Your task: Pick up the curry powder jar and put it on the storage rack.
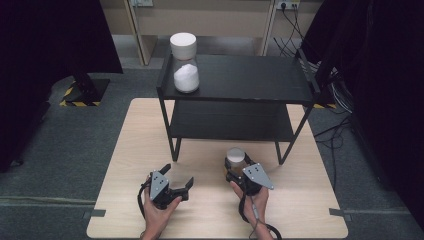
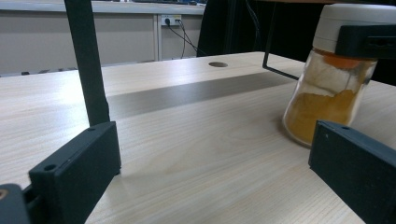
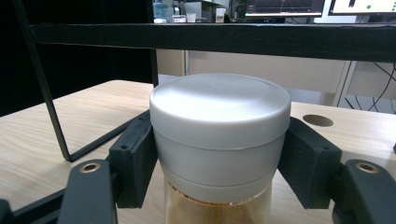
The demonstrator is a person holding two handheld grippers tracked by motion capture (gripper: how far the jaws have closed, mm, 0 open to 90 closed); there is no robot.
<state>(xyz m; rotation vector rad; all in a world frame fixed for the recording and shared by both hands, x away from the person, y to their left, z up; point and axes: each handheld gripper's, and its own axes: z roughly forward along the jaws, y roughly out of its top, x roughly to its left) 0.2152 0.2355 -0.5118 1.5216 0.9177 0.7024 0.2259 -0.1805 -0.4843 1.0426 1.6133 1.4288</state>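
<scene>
Right gripper view: your right tool (image 3: 219, 161) clamps the pale lid (image 3: 219, 116) of the spice jar (image 1: 236, 161), which sits on the tabletop (image 1: 125, 165) just before the black shelf (image 1: 240, 80). Treat the jar as glass — stiff, smooth, breakable, part full of yellow powder and probably light. A lid hold may twist loose, so gripping the body looks safer. Your left tool (image 1: 176, 181) gapes idle nearby.

place: lab | signs: monitors (image 3: 327, 7), loose cables (image 1: 332, 100), hazard-striped floor tape (image 1: 80, 103)
</scene>
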